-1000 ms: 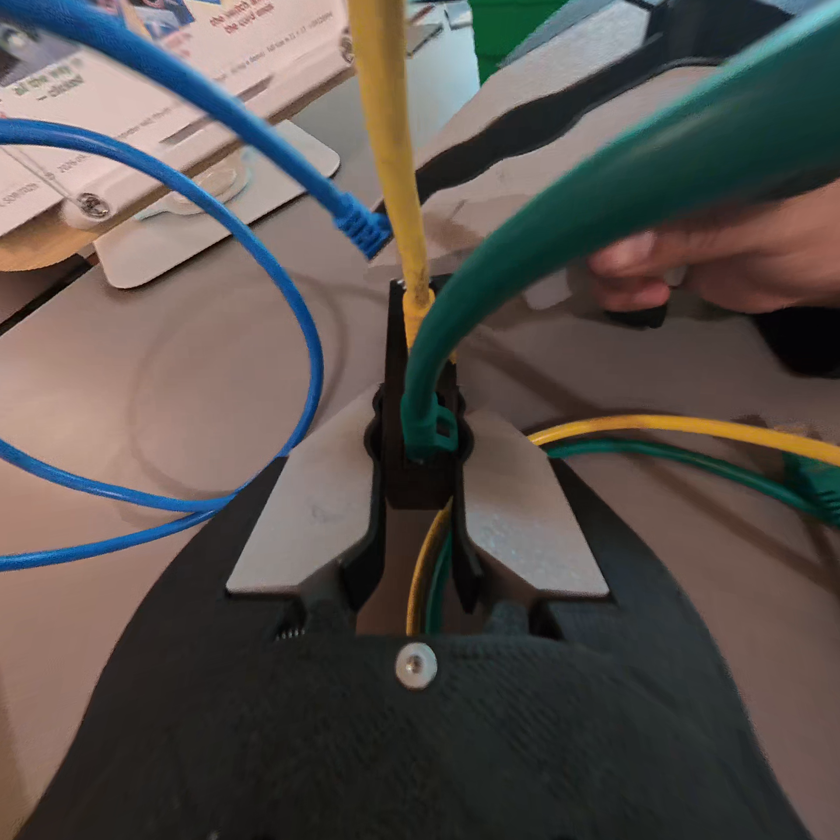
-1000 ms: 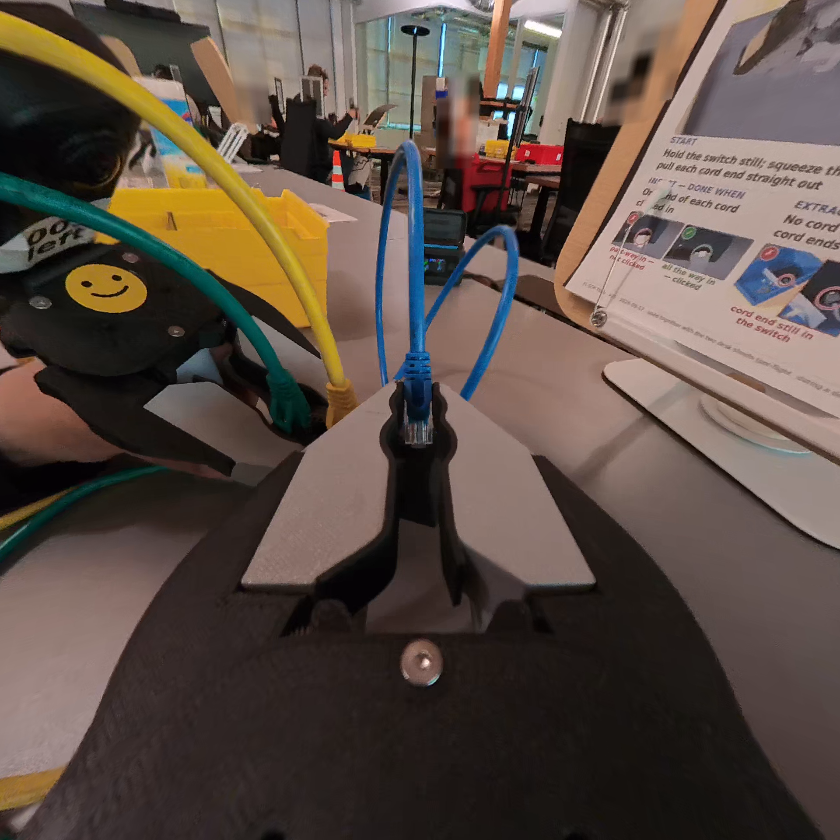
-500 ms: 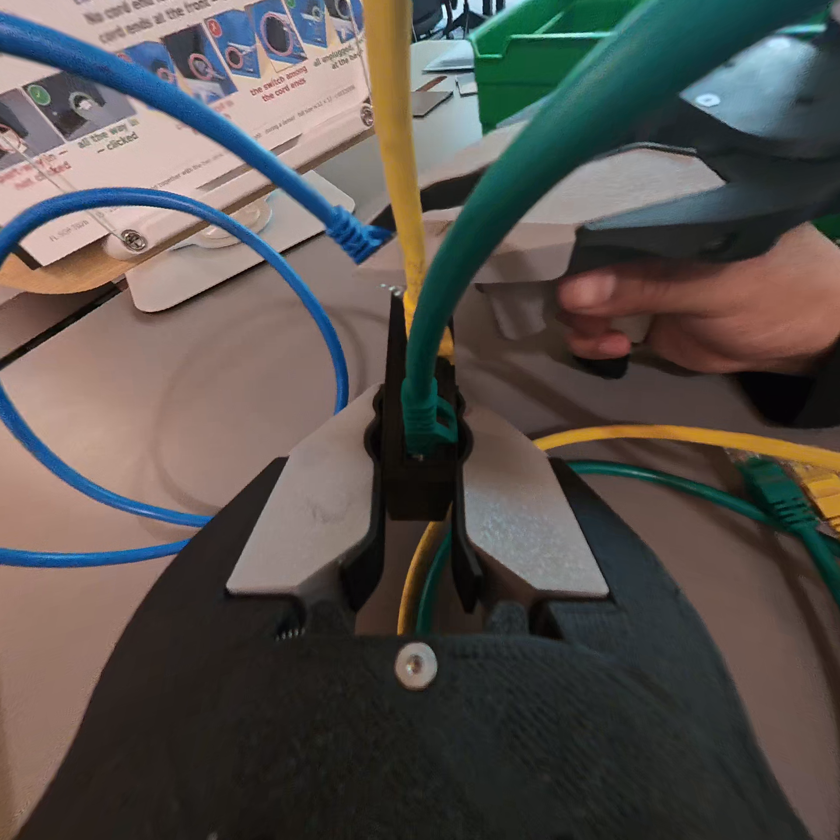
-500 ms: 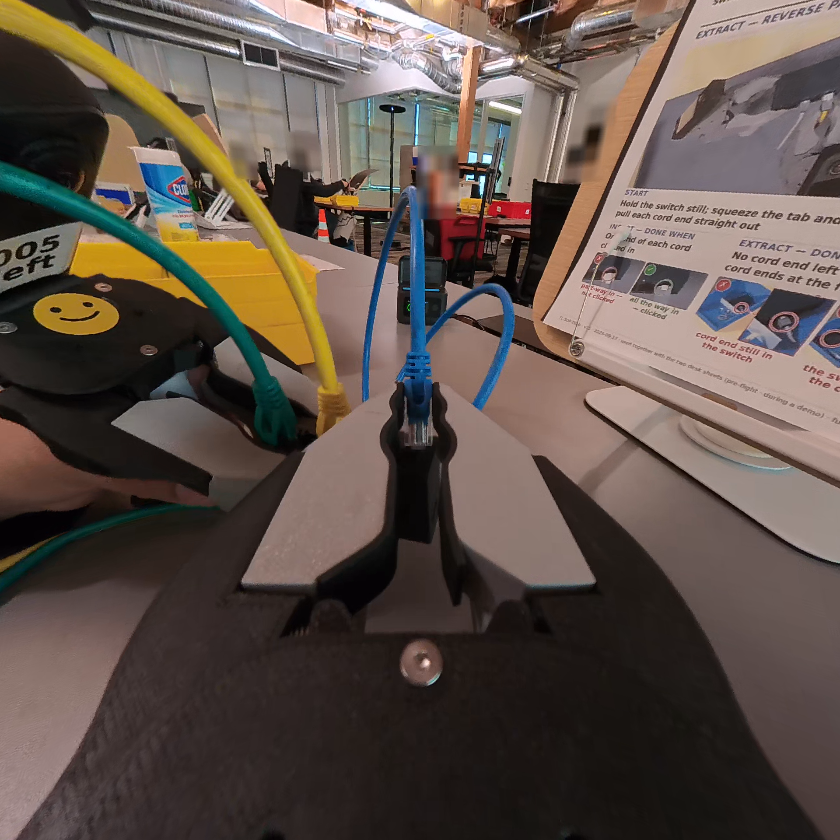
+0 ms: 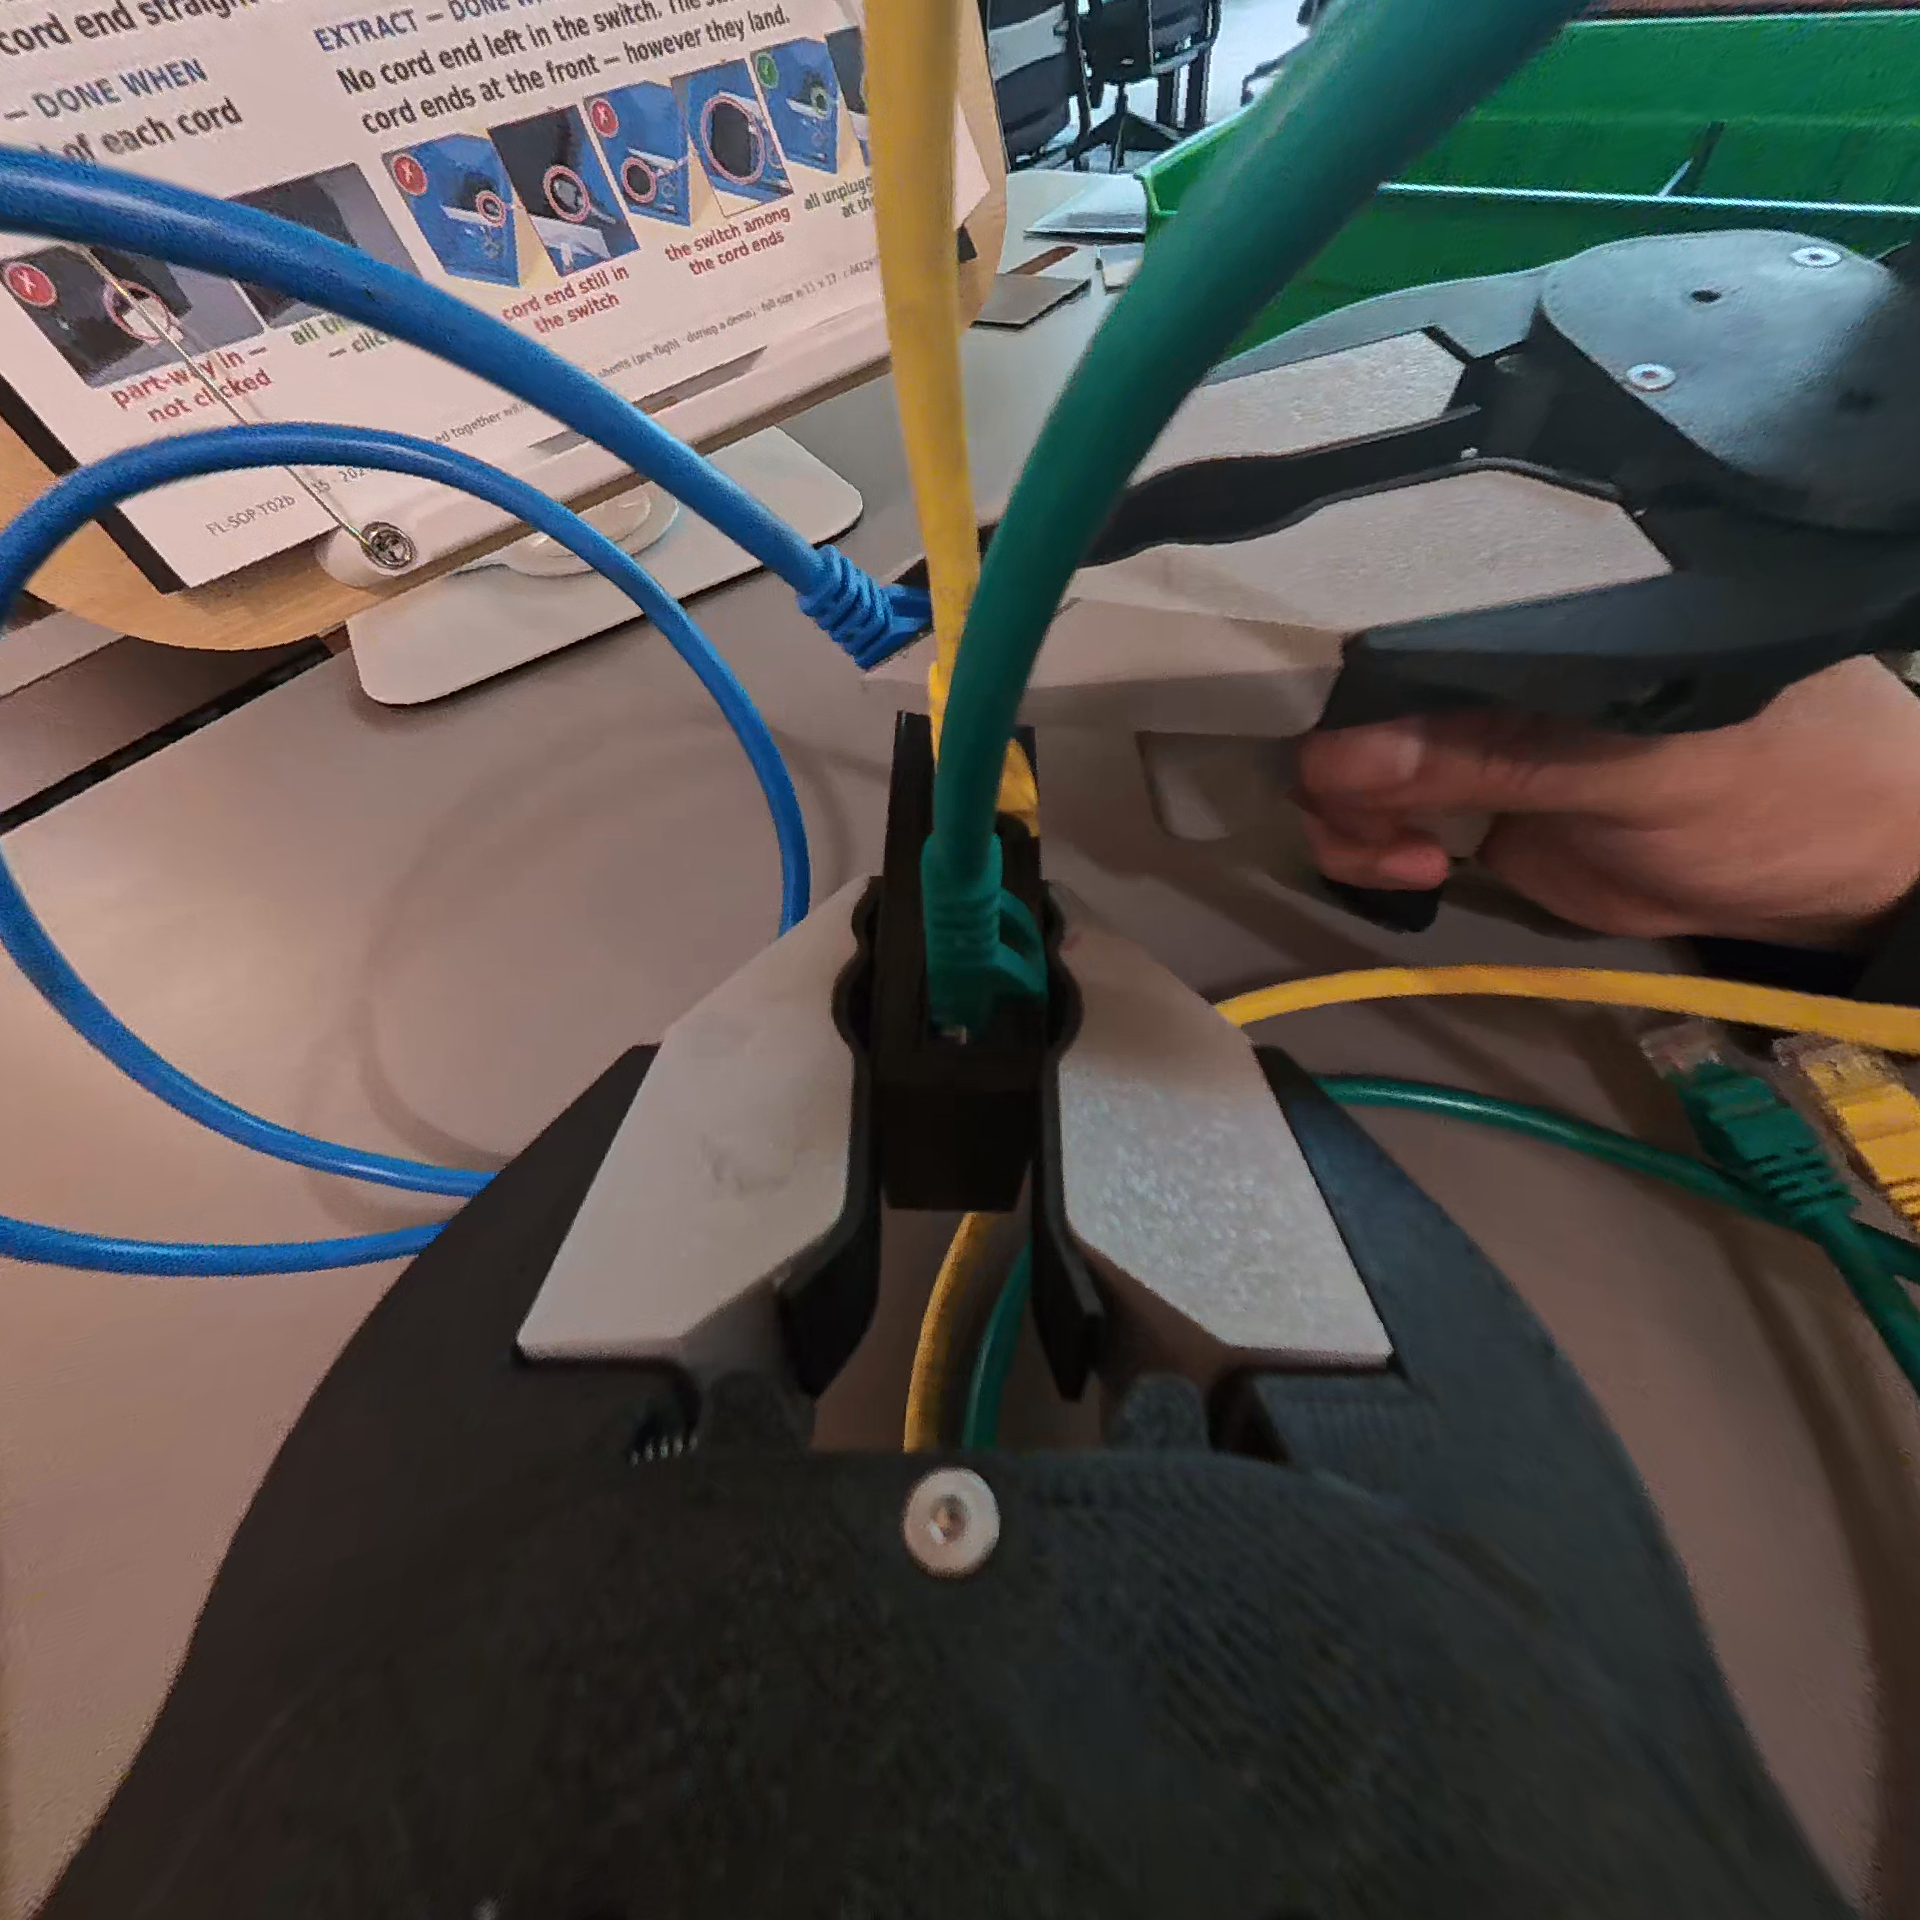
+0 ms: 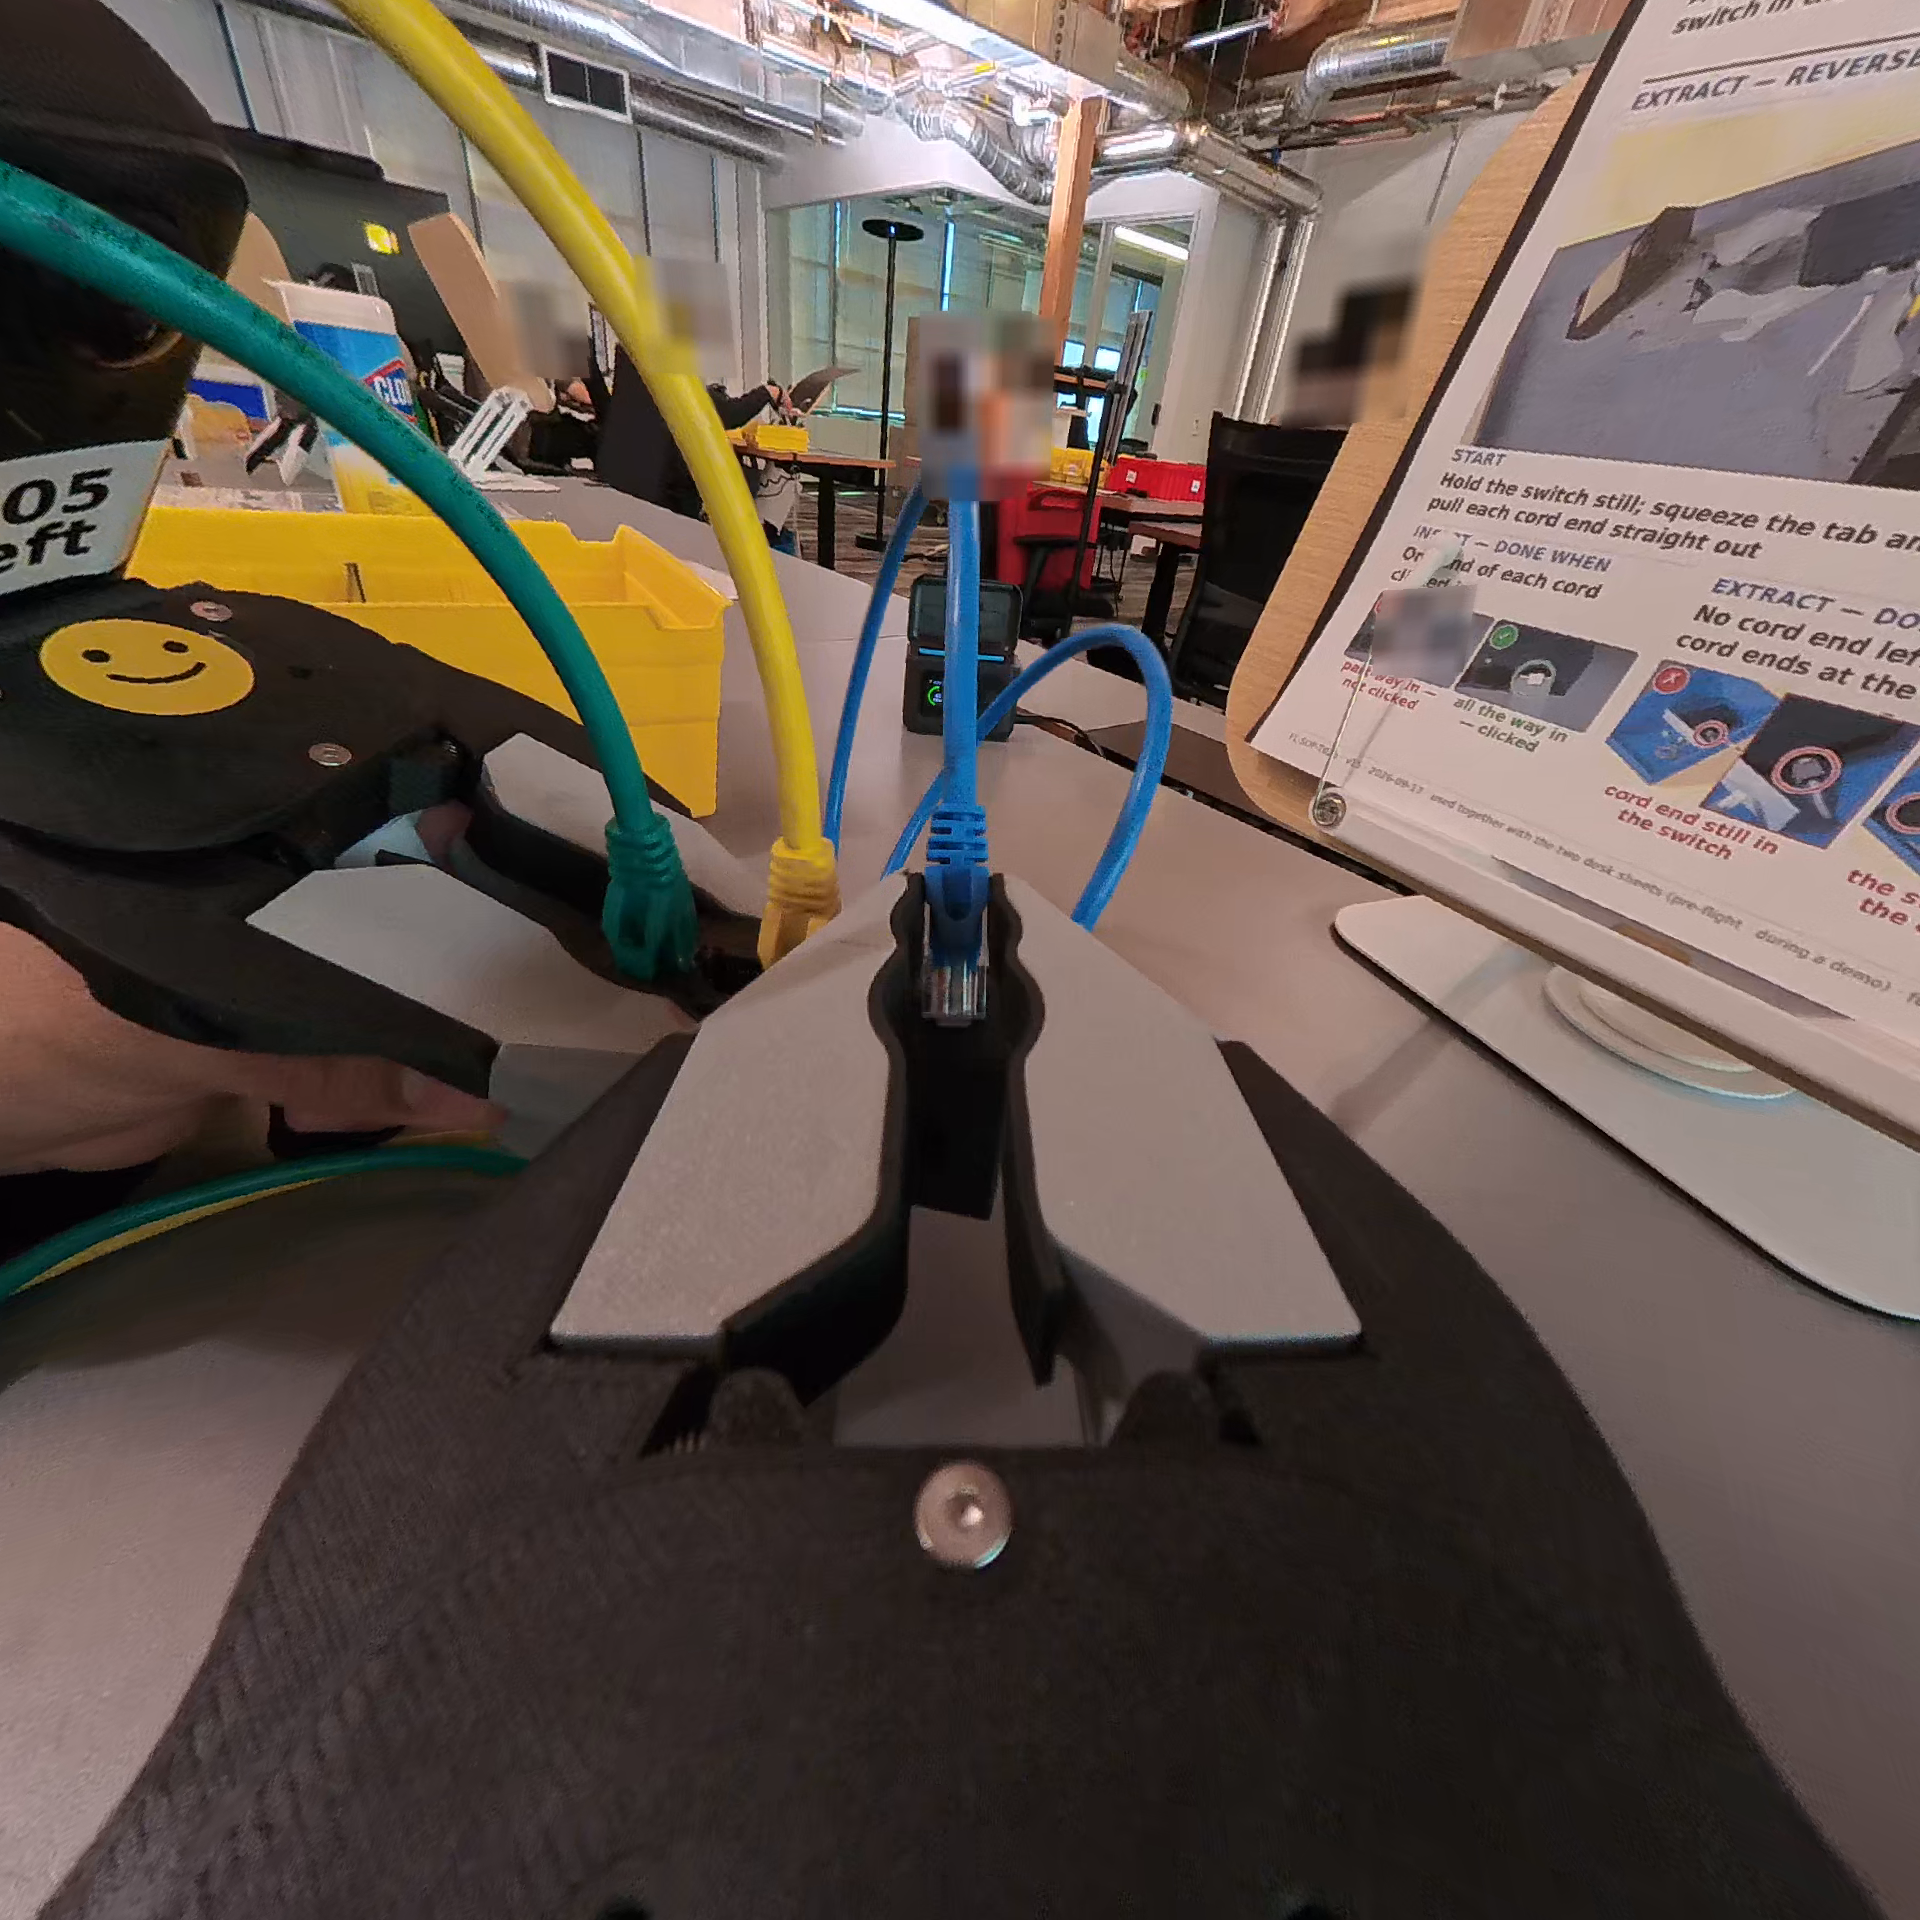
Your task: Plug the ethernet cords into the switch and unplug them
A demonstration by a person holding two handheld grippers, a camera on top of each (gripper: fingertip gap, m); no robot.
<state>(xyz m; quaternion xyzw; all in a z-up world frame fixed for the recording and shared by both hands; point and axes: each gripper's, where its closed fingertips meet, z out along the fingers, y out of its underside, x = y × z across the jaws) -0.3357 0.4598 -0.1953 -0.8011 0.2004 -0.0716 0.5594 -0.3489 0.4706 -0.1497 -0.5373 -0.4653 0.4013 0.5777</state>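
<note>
The right gripper [image 6: 956, 966] pinched the blue plug [image 6: 954, 961]; the switch [image 5: 951, 1091], clamped by the left gripper [image 5: 951, 1039], lay at ten o'clock.

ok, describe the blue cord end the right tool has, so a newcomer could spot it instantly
Start from the propped instruction board on the grey table; left of its base sits the right tool, its grey fingers closed. Pinched between them is the blue ethernet plug with a clear tip. The green plug and yellow plug beside it sit in the black switch; this one hangs free.
</note>
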